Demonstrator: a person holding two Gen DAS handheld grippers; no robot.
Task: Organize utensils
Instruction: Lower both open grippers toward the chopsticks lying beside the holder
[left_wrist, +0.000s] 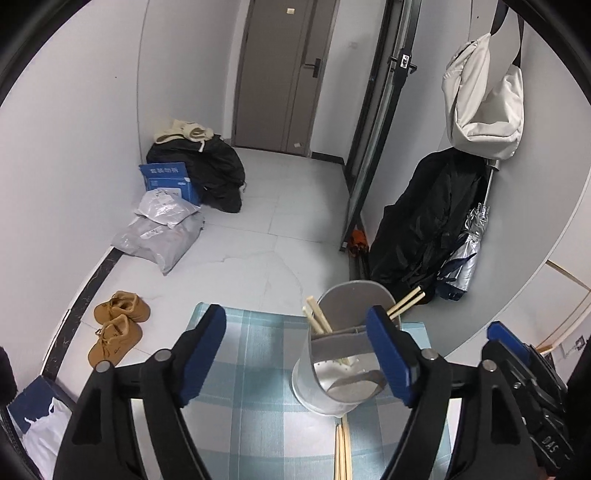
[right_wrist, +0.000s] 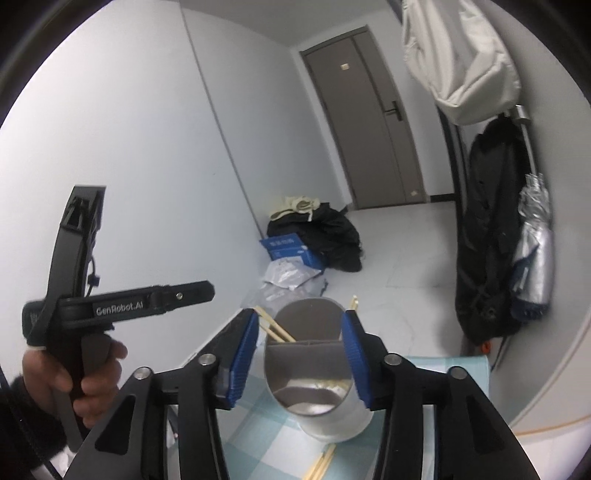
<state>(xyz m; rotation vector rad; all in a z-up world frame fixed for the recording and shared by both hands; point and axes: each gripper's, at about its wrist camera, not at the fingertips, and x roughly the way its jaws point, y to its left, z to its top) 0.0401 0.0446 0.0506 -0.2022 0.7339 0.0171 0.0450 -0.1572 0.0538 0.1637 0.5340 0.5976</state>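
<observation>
A metal utensil holder (left_wrist: 341, 369) stands on a blue checked cloth (left_wrist: 255, 369). Wooden chopsticks (left_wrist: 317, 319) lean inside it, some sticking out over the far rim. More chopsticks (left_wrist: 343, 454) lie on the cloth in front of it. My left gripper (left_wrist: 295, 354) is open and empty, its right finger in front of the holder. My right gripper (right_wrist: 299, 358) is open and empty, its jaws on either side of the holder (right_wrist: 317, 373). Loose chopsticks (right_wrist: 323, 461) lie below it. The left gripper's body shows in the right wrist view (right_wrist: 118, 299), held by a hand.
The table's far edge drops to a white tiled floor (left_wrist: 266, 229). On the floor are brown shoes (left_wrist: 118, 325), grey parcels (left_wrist: 162, 229), a blue box and black bags (left_wrist: 424, 221). A white bag (left_wrist: 484, 99) hangs on the right wall.
</observation>
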